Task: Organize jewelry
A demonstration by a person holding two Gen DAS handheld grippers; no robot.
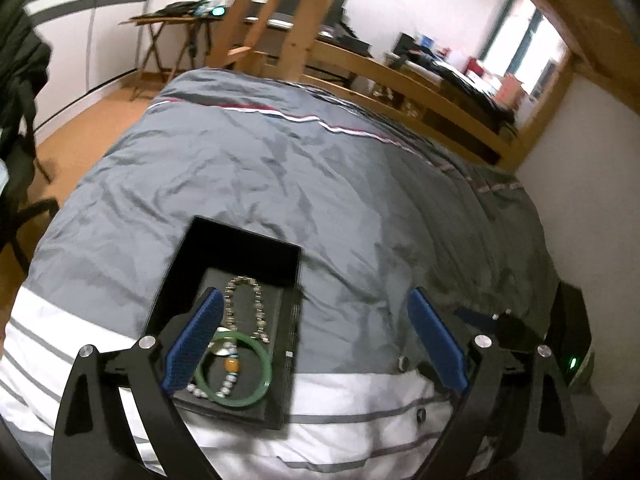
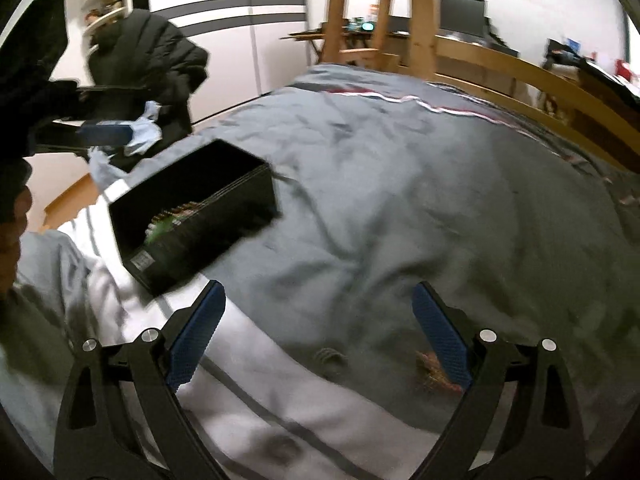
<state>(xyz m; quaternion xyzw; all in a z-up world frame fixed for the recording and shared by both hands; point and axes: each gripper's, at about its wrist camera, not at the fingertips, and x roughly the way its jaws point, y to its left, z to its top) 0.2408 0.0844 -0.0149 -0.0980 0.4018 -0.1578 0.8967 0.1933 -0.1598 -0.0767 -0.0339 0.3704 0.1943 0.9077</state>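
Both our left gripper [image 1: 316, 336] and right gripper [image 2: 318, 336] spread empty; bangle [image 1: 236, 372] and bead strand [image 1: 244, 308] lie in the black box [image 1: 240, 236] at seven o'clock on soft bedding [image 1: 320, 184], where a nudge could tip it.

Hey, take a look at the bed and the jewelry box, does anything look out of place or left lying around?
Yes. The black box holds the green bangle and beaded strands, but a small reddish-gold piece lies loose on the duvet, beside the open right gripper. It is too blurred to identify.
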